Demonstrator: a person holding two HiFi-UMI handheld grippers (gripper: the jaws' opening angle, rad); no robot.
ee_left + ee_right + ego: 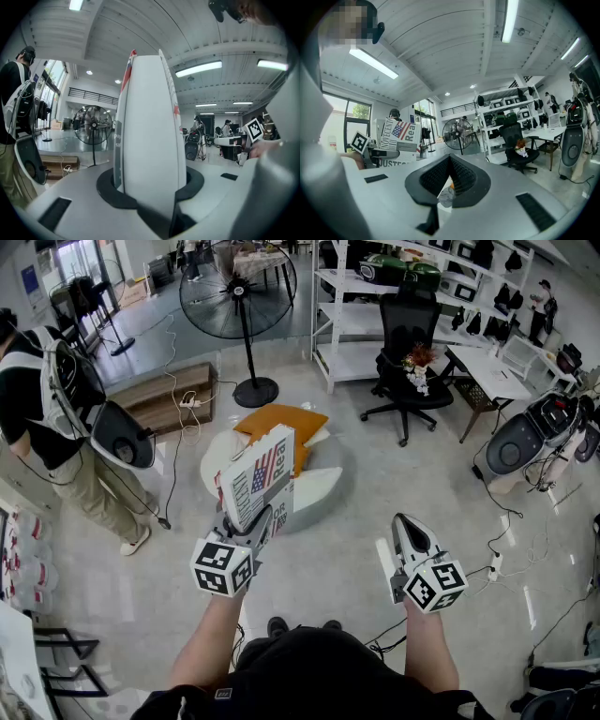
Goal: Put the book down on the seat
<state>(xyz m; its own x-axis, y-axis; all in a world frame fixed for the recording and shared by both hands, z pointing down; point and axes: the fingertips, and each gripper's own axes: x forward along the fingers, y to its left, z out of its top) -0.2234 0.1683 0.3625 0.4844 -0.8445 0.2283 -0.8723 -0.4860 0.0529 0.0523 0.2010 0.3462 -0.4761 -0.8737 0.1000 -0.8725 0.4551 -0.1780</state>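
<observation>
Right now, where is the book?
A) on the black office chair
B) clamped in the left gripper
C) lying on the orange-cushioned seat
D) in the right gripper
B: the book stands upright, clamped between the jaws of the left gripper.

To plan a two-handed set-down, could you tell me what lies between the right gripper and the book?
Nothing: in the head view only bare floor shows between the right gripper and the book clamped in the left gripper.

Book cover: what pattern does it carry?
The book is white with a red, white and blue stars-and-stripes flag and dark lettering; head view shows it best.
</observation>
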